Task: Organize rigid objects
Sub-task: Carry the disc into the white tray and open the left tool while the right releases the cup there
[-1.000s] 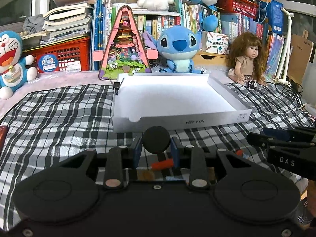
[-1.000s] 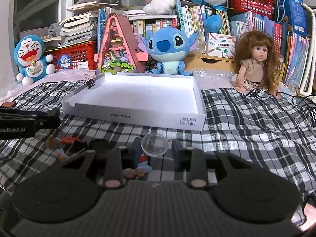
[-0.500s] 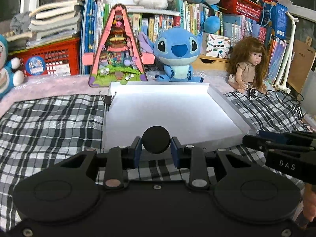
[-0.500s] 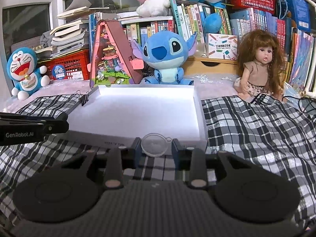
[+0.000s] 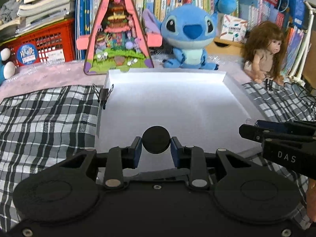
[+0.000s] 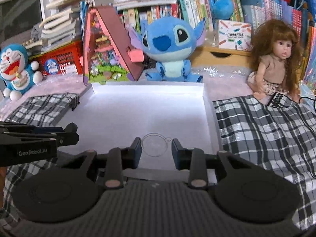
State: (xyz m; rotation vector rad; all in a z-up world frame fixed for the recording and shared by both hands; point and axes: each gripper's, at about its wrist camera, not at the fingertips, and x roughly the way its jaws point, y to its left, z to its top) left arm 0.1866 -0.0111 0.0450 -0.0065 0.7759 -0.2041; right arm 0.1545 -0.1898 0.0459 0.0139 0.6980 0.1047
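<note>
The left tool (image 5: 156, 150) is gripping a black round disc (image 5: 156, 142) between its narrowly spaced fingers, holding it over the near part of the white shallow box (image 5: 167, 79). The right tool (image 6: 156, 151) is pinching a clear round disc (image 6: 155, 144) the same way, also above the box's near edge, on the plaid cloth (image 6: 266, 130).
</note>
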